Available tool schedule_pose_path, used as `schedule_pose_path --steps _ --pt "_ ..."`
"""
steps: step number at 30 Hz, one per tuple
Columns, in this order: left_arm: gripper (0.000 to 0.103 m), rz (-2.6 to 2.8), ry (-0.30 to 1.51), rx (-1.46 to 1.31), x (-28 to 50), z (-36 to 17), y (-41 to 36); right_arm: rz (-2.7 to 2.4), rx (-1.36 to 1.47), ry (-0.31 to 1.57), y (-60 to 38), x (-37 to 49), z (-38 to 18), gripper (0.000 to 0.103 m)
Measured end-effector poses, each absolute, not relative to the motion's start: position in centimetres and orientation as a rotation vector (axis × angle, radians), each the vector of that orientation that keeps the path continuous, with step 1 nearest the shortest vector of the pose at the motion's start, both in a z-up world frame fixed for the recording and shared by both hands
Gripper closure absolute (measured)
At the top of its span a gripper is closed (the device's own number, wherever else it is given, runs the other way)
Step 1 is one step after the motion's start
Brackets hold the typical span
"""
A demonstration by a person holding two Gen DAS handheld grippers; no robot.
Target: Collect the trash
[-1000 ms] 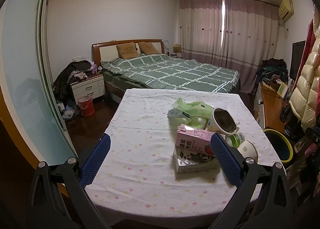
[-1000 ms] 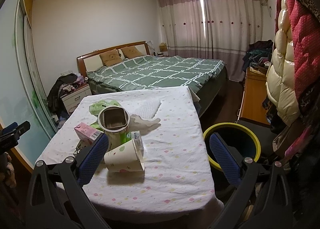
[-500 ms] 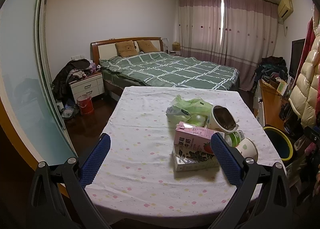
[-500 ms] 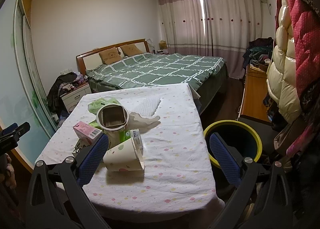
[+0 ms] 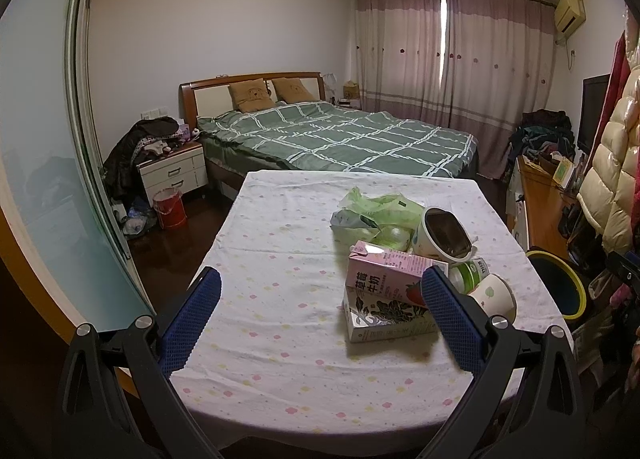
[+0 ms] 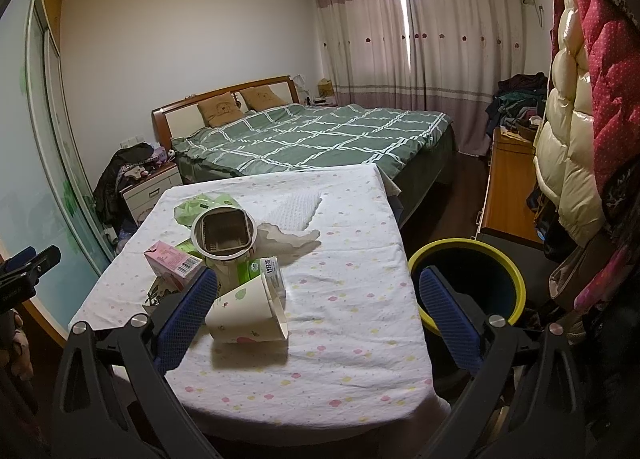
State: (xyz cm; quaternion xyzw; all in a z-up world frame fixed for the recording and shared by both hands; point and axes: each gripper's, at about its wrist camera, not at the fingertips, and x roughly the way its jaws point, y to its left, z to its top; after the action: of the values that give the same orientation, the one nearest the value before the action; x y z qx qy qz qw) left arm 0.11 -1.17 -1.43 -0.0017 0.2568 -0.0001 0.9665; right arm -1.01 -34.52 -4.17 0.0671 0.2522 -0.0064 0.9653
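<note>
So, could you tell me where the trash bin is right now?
The yellow-rimmed trash bin stands on the floor right of the table, behind the right gripper.

A bed [image 5: 340,139] with a green checked cover and two brown pillows [image 5: 251,94] is standing at the far wall. A white nightstand [image 5: 172,173], piled with clothes, is sitting to its left, with a red bucket [image 5: 170,207] just in front. Closed curtains [image 6: 420,43] are hanging at the far right. Padded coats [image 6: 576,131] are hanging at the near right, beside a wooden cabinet [image 6: 506,187].
</note>
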Motion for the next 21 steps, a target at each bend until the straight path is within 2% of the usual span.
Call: schedule_pose_path --steps 21 --pt "0.004 0.001 0.581 0.009 2.4 -3.2 -1.4 -0.019 0.142 0.567 -35.0 1.1 -5.6 0.007"
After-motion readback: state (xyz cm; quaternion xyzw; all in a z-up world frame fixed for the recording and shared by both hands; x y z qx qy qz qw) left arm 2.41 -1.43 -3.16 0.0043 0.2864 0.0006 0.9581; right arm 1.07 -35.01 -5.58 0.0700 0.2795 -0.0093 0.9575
